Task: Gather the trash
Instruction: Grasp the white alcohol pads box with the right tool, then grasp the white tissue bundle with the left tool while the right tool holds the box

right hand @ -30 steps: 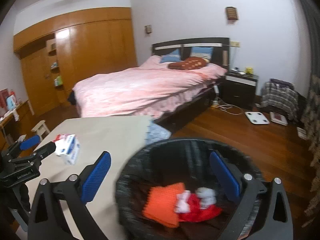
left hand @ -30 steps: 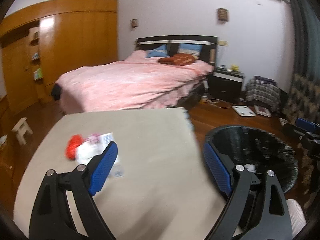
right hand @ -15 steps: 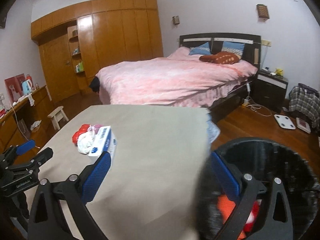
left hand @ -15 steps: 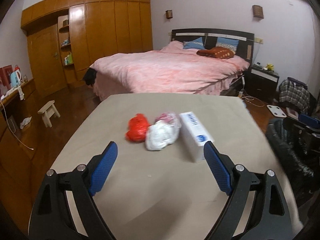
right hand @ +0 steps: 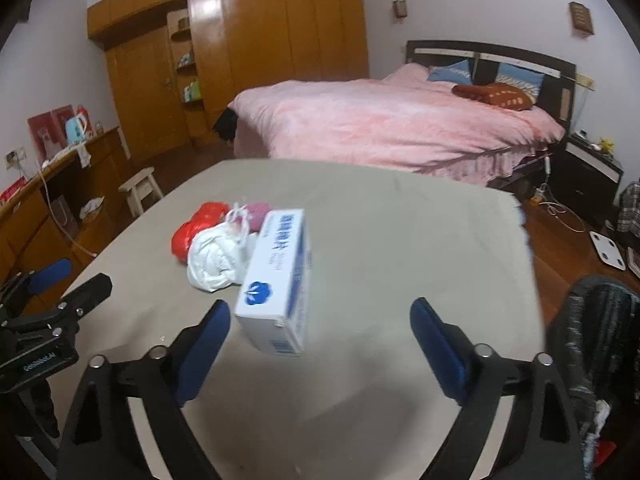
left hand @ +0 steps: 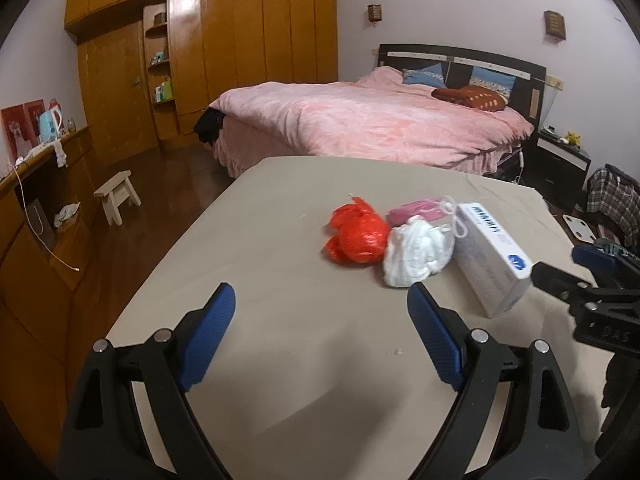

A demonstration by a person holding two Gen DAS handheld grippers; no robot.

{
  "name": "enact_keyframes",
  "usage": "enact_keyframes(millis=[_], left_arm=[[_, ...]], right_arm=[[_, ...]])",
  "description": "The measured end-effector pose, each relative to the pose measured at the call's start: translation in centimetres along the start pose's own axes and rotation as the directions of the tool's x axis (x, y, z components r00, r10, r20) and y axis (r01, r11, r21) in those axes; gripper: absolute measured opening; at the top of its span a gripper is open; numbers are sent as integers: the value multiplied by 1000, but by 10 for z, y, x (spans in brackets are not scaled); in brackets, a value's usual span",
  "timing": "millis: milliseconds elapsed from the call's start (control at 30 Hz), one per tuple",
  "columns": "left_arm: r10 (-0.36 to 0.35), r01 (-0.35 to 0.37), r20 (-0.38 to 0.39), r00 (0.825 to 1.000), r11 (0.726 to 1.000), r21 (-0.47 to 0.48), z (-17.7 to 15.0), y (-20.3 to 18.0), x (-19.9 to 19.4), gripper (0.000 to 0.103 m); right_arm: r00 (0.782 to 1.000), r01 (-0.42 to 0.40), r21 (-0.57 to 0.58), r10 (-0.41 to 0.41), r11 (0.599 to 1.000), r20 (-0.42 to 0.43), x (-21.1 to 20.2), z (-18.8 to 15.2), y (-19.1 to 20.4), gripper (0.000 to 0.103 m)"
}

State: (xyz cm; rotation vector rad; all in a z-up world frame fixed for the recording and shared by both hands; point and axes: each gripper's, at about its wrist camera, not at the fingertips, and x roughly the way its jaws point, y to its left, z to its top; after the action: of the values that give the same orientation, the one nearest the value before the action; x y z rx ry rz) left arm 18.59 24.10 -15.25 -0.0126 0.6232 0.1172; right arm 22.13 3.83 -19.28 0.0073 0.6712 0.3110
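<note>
The left gripper [left hand: 320,336] hovers low over the beige worktop [left hand: 280,360] with its blue fingers [left hand: 206,336] spread wide and nothing between them. Ahead of it, in the centre right of the left wrist view, lies the trash: a crumpled red bag [left hand: 356,234], a white bag [left hand: 416,252] touching it, a pink wad [left hand: 416,212] just behind both, and a white box with blue print [left hand: 492,256] lying lengthwise just right of the white bag. At the right edge of this view the other tool shows as a black bracket with a blue tip.

The right gripper [right hand: 320,336] is likewise spread wide and holds nothing. Its camera sees the same pile from the other side: the box [right hand: 276,284] is nearest, upper left of centre, its end face with a blue logo turned toward the lens and close to the left finger [right hand: 204,340] (whether they touch cannot be told). The white bag [right hand: 214,258] sits left of the box, the red bag [right hand: 192,232] farther left, and the pink wad [right hand: 256,212] behind.

Only the right wrist view shows the black bin [right hand: 600,360], at the lower right edge beside the worktop, with scraps of white and red inside. Both views share a pink-covered bed [left hand: 372,120] beyond the worktop.
</note>
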Motion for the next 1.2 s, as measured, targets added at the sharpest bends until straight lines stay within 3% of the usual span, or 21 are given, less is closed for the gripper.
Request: enact_keyframes(millis=[367,433,500,767,933,1200], left_arm=[[1,-1,-13,1000,1000,-28,-2,8,16,85],[-1,0,-13,1000,1000,-28,-1,8,17,85],[-7,6,-13,1000,1000,-25,0,6,19,85],[-55,55,-7,998,998,3,12,-18,32,85],[-96,96,-17,995,995,16,21,-39,50,79],[-161,161,-107,981,987,0,27,-62,86,70]], right_arm=[[993,4,-30,-8,1000,-114,46,5,13,55],[992,0,-32,-4,1000,-125,50,8,13,39],[991,-4,-32,-1,999,-134,51,8,13,30],[995,33,-10,-33,999,-90,31,17,-11,30],[994,69,9,-68,998,-85,28,22,-33,30],[995,64,19,-62,998,-74,26,23,-41,30]])
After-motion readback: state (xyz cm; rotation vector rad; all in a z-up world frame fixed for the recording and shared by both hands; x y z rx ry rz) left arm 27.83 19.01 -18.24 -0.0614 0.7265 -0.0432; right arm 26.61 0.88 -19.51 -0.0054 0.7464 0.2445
